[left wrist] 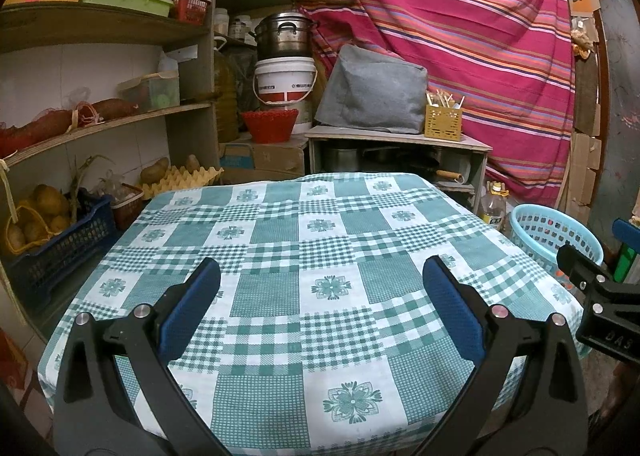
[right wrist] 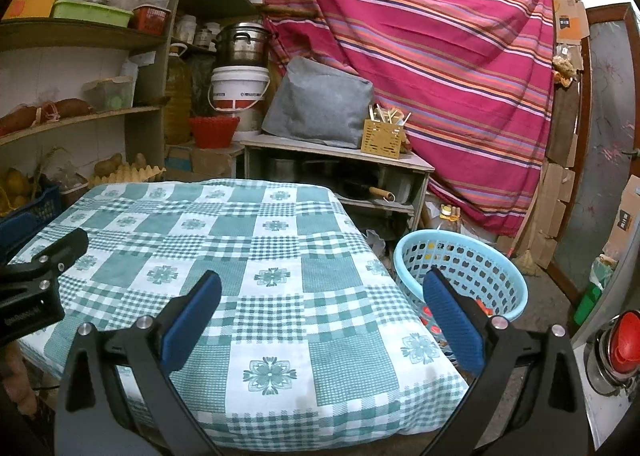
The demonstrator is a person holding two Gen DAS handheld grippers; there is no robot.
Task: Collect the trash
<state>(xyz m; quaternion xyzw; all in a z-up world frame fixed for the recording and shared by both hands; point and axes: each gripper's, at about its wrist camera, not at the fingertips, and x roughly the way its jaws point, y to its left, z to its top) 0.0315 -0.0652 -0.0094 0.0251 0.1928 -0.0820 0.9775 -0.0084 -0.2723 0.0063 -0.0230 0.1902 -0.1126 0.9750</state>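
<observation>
Right wrist view: my right gripper (right wrist: 322,312) and left gripper (left wrist: 320,306) hover spread and empty over the checked tablecloth (right wrist: 240,240); basket (right wrist: 460,268), lower right, seemingly placed for trash.

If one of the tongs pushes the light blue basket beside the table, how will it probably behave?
The light blue basket looks like thin perforated plastic, so it is probably light and would slide on the floor. Its walls flare to a wide rim, so a push near the top may tilt it. Only a few small items show inside, adding little weight.
</observation>
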